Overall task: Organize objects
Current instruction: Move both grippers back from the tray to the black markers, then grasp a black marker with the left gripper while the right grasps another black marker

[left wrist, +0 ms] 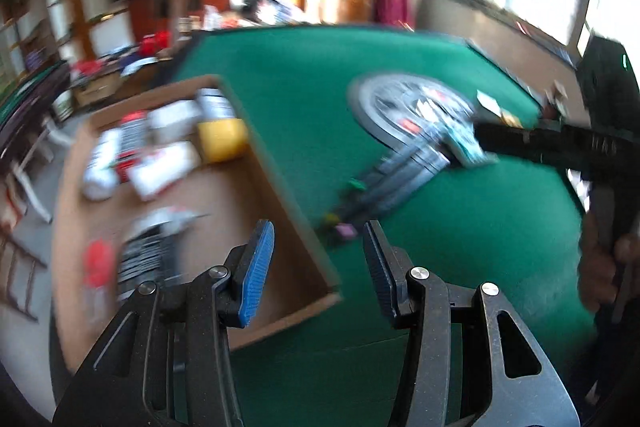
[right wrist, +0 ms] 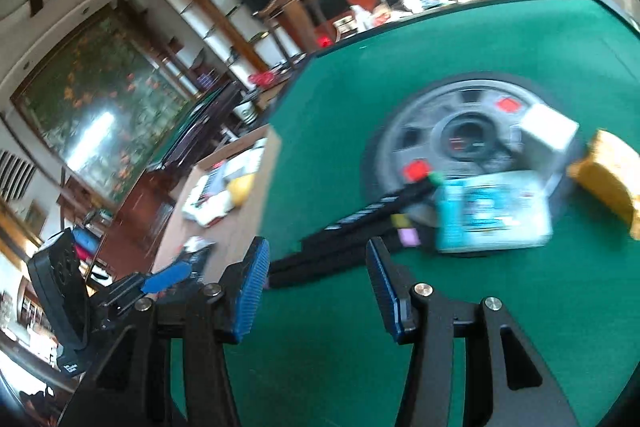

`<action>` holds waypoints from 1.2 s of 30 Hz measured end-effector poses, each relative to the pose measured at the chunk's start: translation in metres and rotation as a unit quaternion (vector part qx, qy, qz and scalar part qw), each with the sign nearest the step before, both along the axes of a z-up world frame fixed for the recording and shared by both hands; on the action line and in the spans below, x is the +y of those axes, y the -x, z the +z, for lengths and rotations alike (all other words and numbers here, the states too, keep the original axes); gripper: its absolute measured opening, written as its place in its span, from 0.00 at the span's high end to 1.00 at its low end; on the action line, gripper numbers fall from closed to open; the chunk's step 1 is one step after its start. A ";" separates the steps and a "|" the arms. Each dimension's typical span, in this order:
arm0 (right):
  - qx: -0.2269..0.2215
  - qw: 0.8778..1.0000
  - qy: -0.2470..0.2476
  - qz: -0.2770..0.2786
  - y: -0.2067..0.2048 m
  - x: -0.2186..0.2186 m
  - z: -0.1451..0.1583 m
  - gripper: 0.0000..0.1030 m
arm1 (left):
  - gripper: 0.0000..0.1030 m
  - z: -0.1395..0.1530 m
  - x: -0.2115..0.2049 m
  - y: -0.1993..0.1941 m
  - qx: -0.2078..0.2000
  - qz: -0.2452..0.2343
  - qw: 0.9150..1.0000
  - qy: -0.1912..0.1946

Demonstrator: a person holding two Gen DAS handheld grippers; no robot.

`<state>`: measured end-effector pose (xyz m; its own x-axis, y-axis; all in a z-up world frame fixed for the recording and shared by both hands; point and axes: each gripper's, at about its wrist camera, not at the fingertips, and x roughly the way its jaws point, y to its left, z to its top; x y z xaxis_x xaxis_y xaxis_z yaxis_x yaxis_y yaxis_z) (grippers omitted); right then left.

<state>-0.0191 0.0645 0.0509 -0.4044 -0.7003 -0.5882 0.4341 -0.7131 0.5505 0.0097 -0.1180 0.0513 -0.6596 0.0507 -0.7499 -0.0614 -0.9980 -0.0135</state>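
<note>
Nearest, the left gripper (left wrist: 318,259) and right gripper (right wrist: 318,275) both gape empty above the green felt tabletop (right wrist: 480,327). Beyond lie black strips (right wrist: 352,227), a teal-and-white packet (right wrist: 494,221), then a brown cardboard box (left wrist: 256,179) of blurred packets.

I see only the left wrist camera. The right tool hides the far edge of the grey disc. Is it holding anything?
Observer: No. The right tool is open, nothing between its fingers.
Operator: What are the white and yellow bits behind it?
Observer: The white one is a small box resting on the grey disc.
Operator: And the yellow?
Observer: A yellow block on the green table, beside the disc.
</note>
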 end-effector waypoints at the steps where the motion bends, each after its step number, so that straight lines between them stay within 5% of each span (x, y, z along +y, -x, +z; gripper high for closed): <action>1: -0.003 1.000 0.001 -0.009 0.003 0.007 -0.001 0.51 | 0.55 -0.003 0.010 0.006 -0.005 -0.013 1.000 0.013; 10: -0.035 0.998 0.049 -0.036 0.016 0.035 -0.001 0.51 | 0.53 -0.029 0.045 0.071 -0.073 -0.030 0.993 0.083; 19: -0.051 0.996 0.062 -0.039 0.017 0.038 -0.009 0.51 | 0.45 -0.042 0.050 0.072 -0.127 -0.063 0.990 0.000; 23: -0.047 0.996 0.060 -0.043 0.017 0.040 -0.009 0.51 | 0.45 -0.036 0.064 0.059 -0.148 -0.113 0.976 -0.114; 36: -0.057 0.996 0.039 -0.052 0.019 0.039 -0.017 0.51 | 0.49 -0.037 0.042 0.070 -0.146 -0.056 0.977 -0.144</action>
<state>-0.0379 0.1031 0.0343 -0.4102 -0.7039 -0.5798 0.2917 -0.7036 0.6479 -0.0606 -0.0762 0.0138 -0.3987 0.3468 -0.8490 -0.1216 -0.9375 -0.3259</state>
